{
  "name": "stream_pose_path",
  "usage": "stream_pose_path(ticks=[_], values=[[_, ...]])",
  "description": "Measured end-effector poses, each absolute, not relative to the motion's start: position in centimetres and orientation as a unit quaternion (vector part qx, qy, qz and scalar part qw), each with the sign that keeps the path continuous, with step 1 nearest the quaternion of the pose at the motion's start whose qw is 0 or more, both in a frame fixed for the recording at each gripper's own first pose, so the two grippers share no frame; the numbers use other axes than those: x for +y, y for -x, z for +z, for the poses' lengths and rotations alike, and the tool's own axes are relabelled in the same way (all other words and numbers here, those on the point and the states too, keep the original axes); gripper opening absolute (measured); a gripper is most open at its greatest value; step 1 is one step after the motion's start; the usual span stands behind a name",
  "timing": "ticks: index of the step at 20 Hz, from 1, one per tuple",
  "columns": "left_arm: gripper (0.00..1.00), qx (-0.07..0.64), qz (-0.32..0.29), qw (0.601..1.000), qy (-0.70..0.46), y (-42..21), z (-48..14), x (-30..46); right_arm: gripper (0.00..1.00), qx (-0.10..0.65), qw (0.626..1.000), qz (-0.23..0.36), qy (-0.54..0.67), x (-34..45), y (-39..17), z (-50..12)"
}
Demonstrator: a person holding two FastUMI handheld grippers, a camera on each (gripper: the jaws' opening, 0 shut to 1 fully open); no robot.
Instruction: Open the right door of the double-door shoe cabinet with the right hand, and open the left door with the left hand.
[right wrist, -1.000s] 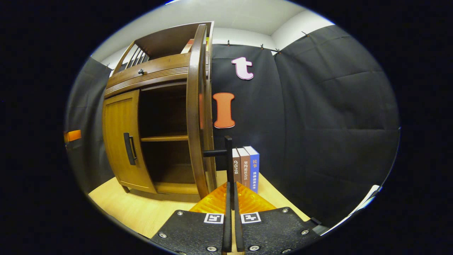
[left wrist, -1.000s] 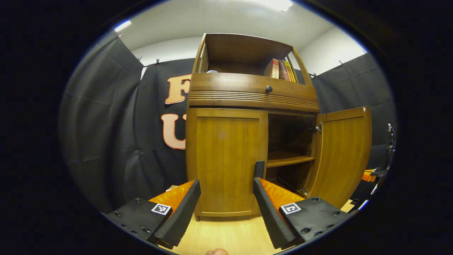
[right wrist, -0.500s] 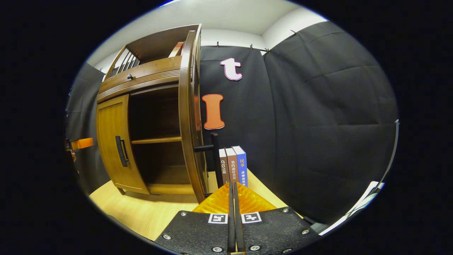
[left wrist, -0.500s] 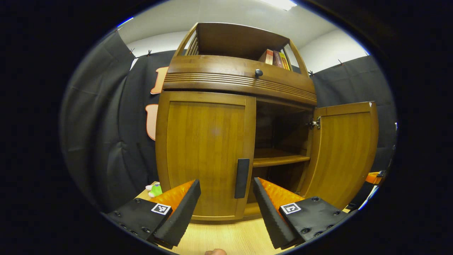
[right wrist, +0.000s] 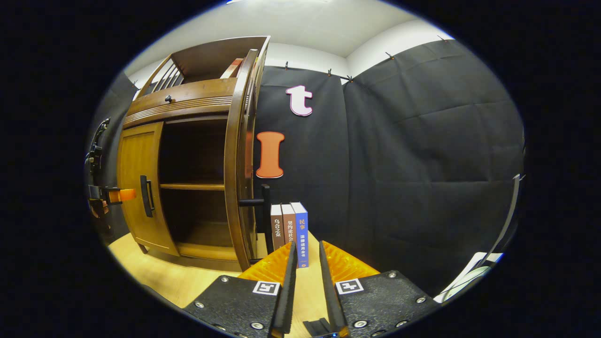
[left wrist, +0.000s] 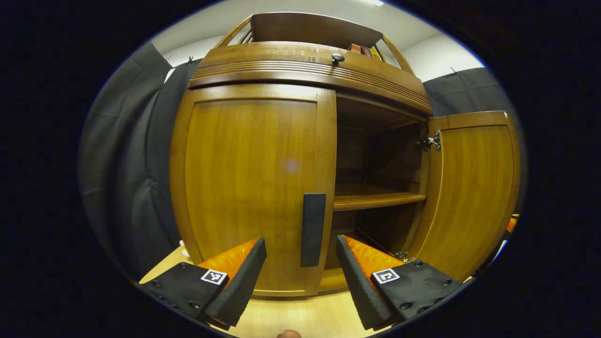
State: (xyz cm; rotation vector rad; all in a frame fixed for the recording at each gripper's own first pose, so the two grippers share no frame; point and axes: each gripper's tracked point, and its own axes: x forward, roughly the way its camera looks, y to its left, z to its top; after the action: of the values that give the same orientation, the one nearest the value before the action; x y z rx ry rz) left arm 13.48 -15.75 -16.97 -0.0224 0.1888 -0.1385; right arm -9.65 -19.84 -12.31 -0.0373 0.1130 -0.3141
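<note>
- Shoe cabinet (left wrist: 300, 70) fills far more of the left gripper view than 1 s ago: left claw (left wrist: 300, 277) has closed in on it, so the approach to door no. 2 is under way.
- Right door (left wrist: 469, 188) stands swung wide, edge-on in the right gripper view; judged done. Right claw (right wrist: 305, 286), clenched on that door's handle 1 s ago, has let go and backed off; now slightly parted, grasping nothing.
- Left door (left wrist: 253, 188) still closed, flush w/ the cabinet front. Left claw released, wide apart, empty.
- Left door's black handle (left wrist: 313, 230) now sits between the claw's fingers and just above them, vs. partly behind the right finger 1 s ago. Lined up for a grasp, prob. next step.
- Hard to tell: whether the fingers already reach the handle's depth; no contact seen.
- Cut off/hidden: cabinet's lower compartment is dark, contents unclear; its feet hidden behind the fingers.
- Worktop (left wrist: 300, 314) shows as a strip; a fingertip peeks at the bottom edge.
</note>
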Motion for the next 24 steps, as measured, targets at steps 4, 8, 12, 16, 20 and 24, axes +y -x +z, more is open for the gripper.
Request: stream_pose_path(ticks=[4,8,12,16,20,24], values=[[0.96,0.092,-0.066,0.993,0.01,-15.8,-17.9,-16.2,0.47,0.055,0.985,-0.165,0.017,-20.6,10.0,-12.2],[0.95,0.092,-0.061,0.994,0.01,-17.4,-18.7,-16.3,0.64,0.056,0.981,-0.184,0.018,-21.9,10.4,-12.3],[0.93,0.083,-0.056,0.995,0.006,-18.6,-19.2,-16.3,0.99,0.055,0.98,-0.189,0.022,-22.1,10.5,-12.2],[0.8,0.082,-0.058,0.995,0.0,-19.2,-19.6,-16.3,0.92,0.054,0.98,-0.189,0.017,-21.9,10.4,-12.0],[0.6,0.082,-0.075,0.994,0.01,-19.3,-19.7,-17.3,0.92,0.056,0.98,-0.193,0.015,-21.9,10.7,-11.9],[0.39,0.08,-0.066,0.995,-0.005,-19.1,-19.7,-17.4,0.92,0.054,0.979,-0.196,0.011,-21.6,11.1,-11.3]])
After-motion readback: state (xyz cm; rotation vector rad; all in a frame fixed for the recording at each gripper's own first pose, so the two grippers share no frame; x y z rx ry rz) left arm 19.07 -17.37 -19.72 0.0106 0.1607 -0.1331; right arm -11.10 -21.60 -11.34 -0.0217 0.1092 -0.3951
